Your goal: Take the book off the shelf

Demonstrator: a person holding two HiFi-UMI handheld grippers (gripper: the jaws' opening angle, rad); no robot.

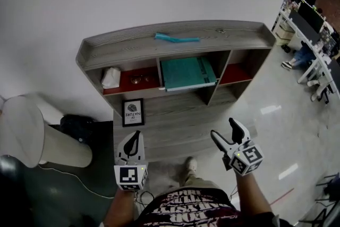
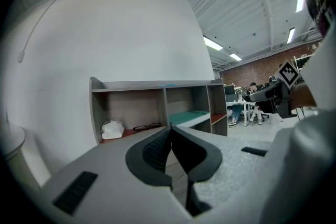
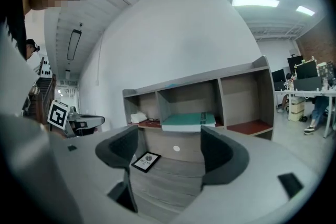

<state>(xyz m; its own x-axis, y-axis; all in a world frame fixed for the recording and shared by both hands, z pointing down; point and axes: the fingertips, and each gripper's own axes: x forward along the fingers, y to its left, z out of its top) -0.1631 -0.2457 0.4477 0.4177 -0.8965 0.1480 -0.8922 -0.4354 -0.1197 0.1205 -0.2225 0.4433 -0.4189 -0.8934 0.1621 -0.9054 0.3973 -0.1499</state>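
A teal book (image 1: 187, 73) lies flat in the middle compartment of a low grey shelf unit (image 1: 175, 42), its front edge sticking out past the shelf. It also shows in the left gripper view (image 2: 189, 116) and the right gripper view (image 3: 188, 120). Both grippers hang well short of the shelf, over the floor. My left gripper (image 1: 136, 135) is shut with its jaws touching (image 2: 170, 131) and nothing between them. My right gripper (image 1: 223, 129) stands open and empty (image 3: 169, 147), pointed at the book.
A teal strip (image 1: 177, 38) lies on the shelf top. The left compartment holds a white cloth (image 1: 111, 77) and glasses (image 1: 137, 80). A framed picture (image 1: 133, 112) rests on the low ledge. A white round stand (image 1: 32, 130) is at left, office desks (image 1: 313, 34) at right.
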